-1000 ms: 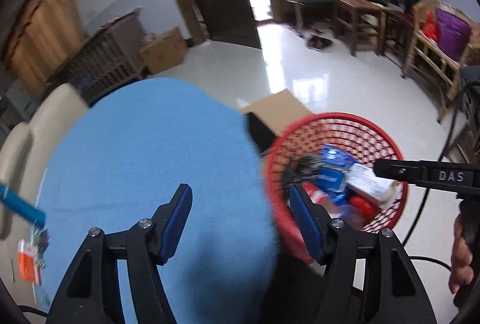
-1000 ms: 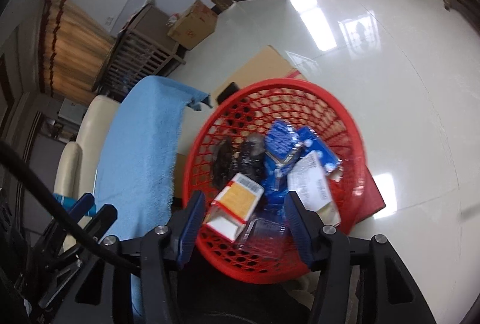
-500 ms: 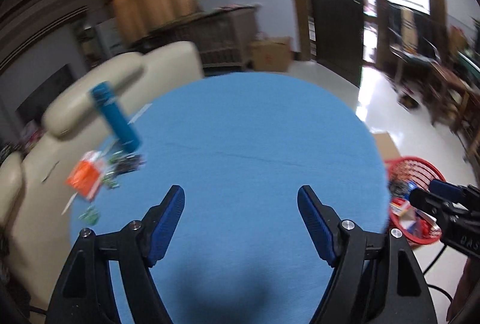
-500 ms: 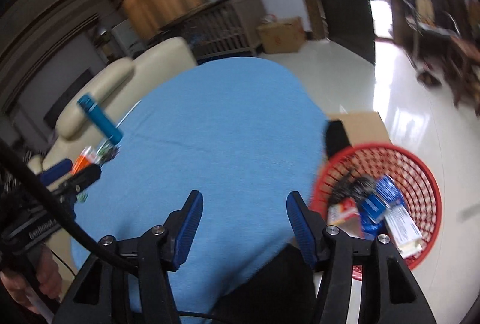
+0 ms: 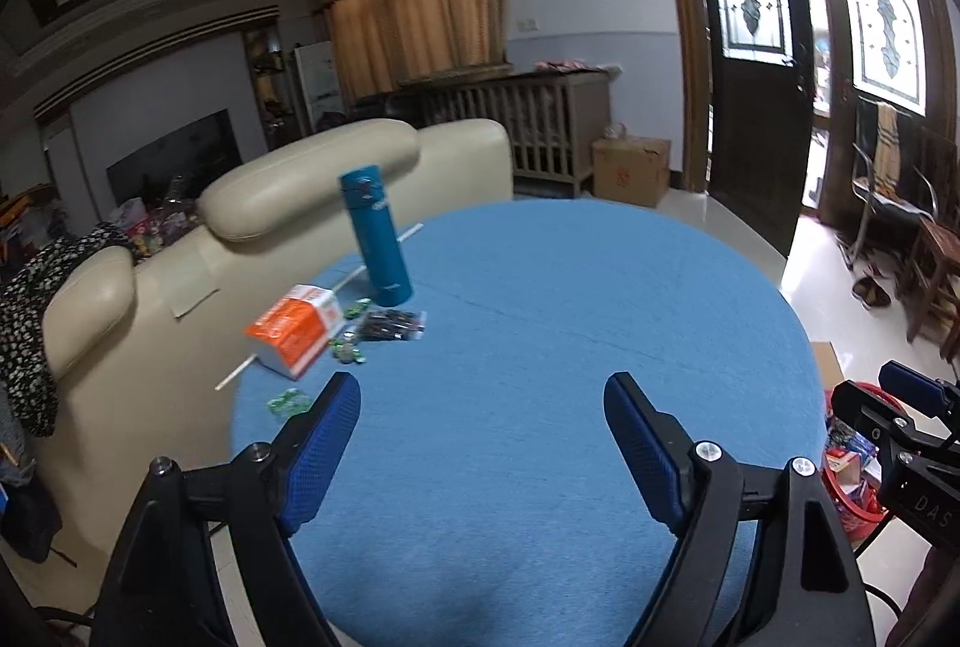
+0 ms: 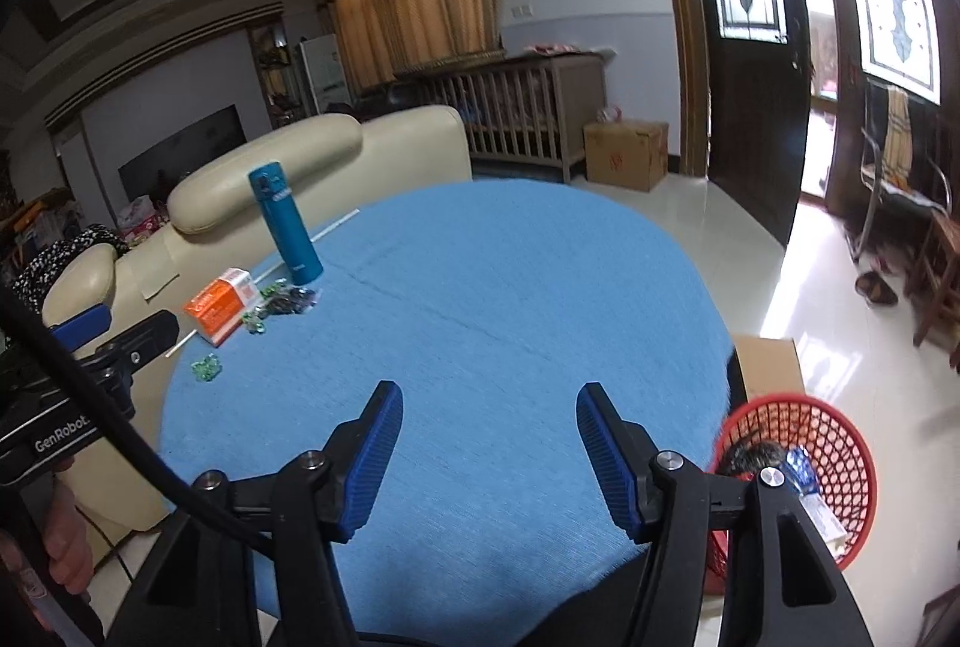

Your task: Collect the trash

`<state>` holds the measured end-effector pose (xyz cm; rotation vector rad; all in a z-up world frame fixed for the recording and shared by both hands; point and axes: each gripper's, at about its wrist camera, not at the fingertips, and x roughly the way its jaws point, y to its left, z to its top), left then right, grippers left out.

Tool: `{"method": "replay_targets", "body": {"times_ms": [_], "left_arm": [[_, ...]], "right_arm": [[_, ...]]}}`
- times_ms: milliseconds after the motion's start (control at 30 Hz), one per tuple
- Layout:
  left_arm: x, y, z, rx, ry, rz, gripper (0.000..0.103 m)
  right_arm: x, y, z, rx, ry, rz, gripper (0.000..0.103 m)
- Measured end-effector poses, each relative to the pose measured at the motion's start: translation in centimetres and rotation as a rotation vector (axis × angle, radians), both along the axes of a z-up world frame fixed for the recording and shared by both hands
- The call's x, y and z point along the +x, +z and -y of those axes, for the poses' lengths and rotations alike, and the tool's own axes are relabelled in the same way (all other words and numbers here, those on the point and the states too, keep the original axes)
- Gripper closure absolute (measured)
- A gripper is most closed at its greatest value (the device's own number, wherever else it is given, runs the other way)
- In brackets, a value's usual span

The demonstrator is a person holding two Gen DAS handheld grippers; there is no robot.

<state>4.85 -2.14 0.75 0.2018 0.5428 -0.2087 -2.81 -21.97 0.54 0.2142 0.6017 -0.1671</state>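
An orange and white carton (image 5: pixel 294 330) lies at the far left of the round blue table (image 5: pixel 540 407), with a dark wrapper (image 5: pixel 390 324) and small green wrappers (image 5: pixel 348 350) beside it. The carton also shows in the right wrist view (image 6: pixel 221 305). A red mesh basket (image 6: pixel 831 443) holding trash stands on the floor to the table's right. My left gripper (image 5: pixel 480 425) is open and empty over the near table. My right gripper (image 6: pixel 487 437) is open and empty, also over the near table.
A tall teal flask (image 5: pixel 377 236) stands upright behind the carton. A white straw (image 5: pixel 240 374) lies by the table's left edge. A cream sofa (image 5: pixel 180 257) backs the table on the left. A flat cardboard piece (image 6: pixel 771 365) lies behind the basket.
Both grippers swung up and left, away from the red basket, and now face across the table toward the trash at its far left. Both stayed open and empty.
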Motion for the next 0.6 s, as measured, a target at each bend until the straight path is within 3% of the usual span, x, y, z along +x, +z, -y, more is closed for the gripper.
{"method": "replay_targets", "body": {"times_ms": [600], "left_arm": [[-1.3, 1.5, -2.9, -0.02, 0.037, 0.043, 0.019]], "right_arm": [[0.9, 0.7, -3.5, -0.023, 0.044, 0.017, 0.039]]}}
